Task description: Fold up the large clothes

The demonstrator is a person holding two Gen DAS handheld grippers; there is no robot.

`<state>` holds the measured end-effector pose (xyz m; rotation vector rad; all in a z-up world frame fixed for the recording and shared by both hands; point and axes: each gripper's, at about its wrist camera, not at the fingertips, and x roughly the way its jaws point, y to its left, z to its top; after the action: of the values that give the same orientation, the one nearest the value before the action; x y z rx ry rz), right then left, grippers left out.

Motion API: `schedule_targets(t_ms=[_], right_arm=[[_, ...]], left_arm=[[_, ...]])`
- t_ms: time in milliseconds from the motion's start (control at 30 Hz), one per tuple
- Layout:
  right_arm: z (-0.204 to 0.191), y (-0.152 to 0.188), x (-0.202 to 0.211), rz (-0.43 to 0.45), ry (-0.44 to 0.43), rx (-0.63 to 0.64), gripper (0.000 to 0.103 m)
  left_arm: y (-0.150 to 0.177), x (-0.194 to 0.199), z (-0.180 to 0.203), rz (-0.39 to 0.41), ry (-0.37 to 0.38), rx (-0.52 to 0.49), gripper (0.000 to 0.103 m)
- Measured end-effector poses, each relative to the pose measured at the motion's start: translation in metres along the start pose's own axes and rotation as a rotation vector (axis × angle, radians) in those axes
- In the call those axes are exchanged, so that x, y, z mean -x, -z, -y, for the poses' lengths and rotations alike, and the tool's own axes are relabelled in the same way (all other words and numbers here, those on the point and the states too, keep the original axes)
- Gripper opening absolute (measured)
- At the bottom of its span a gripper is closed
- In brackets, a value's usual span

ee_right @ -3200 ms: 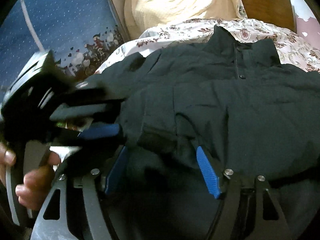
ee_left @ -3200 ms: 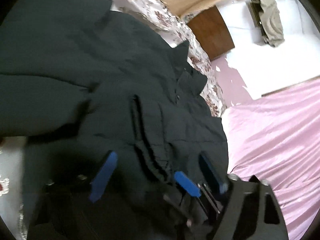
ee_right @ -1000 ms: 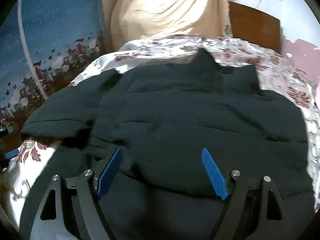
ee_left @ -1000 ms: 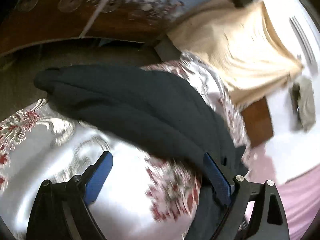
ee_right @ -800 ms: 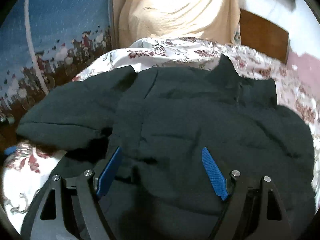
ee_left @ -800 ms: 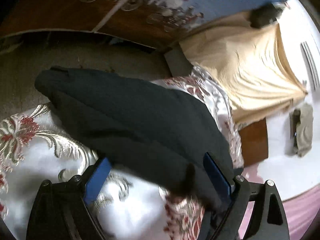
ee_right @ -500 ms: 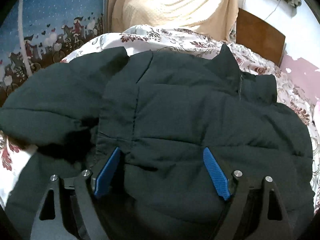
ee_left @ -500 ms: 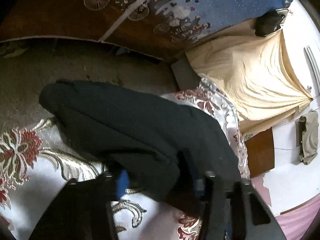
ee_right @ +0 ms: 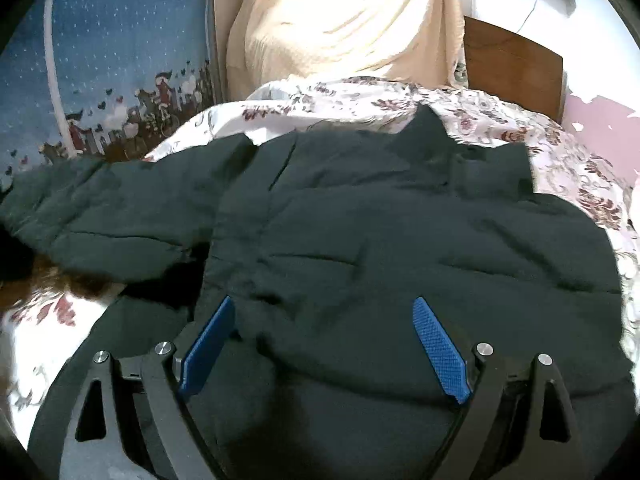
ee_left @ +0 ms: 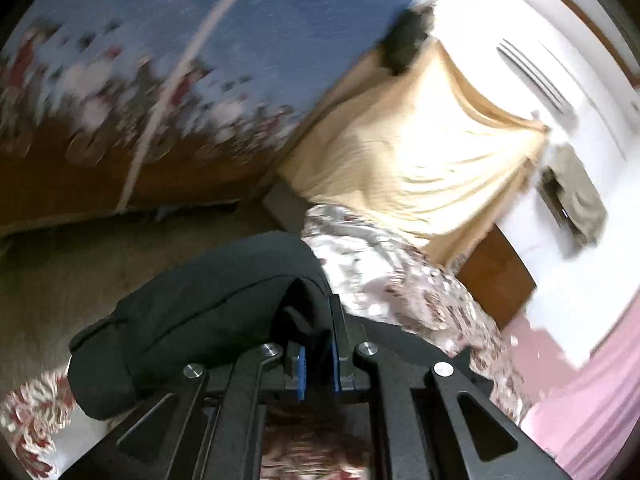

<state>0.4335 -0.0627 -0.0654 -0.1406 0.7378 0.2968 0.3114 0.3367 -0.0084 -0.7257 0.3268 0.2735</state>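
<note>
Left gripper (ee_left: 318,354) closed to a narrow slit, blue pads pinching a fold of the dark, padded, quilted jacket (ee_right: 400,240), apparently at its sleeve (ee_left: 192,320), though the view is blurred. Right gripper (ee_right: 324,344) spread wide, blue pads resting against the jacket's lower front, gripping nothing. Jacket lying front-up on the white, red-flowered bedspread (ee_right: 360,96), collar toward the cream draped cloth (ee_right: 344,20). Blue patterned curtain (ee_right: 120,52) at left, brown wooden headboard (ee_right: 512,68) beyond.
</note>
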Motion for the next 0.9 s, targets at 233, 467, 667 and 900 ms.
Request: schedule_targets(t_ms=[233, 467, 667, 900], right_arm=[[0.069, 0.013, 0.065, 0.031, 0.031, -0.029, 0.087], [0.144, 0.037, 0.107, 0.066, 0.095, -0.118, 0.087], [0.195, 0.077, 0.11, 0.061, 0.113, -0.264, 0.087], [0.24, 0.123, 0.091, 0.076, 0.057, -0.487, 0.087]], left_arm=[[0.001, 0.011, 0.109, -0.002, 0.111, -0.234, 0.009], [0.05, 0.005, 0.221, -0.081, 0.228, -0.499, 0.009], [0.132, -0.016, 0.292, -0.258, 0.323, -0.739, 0.009], [0.223, -0.046, 0.303, -0.454, 0.301, -0.824, 0.012]])
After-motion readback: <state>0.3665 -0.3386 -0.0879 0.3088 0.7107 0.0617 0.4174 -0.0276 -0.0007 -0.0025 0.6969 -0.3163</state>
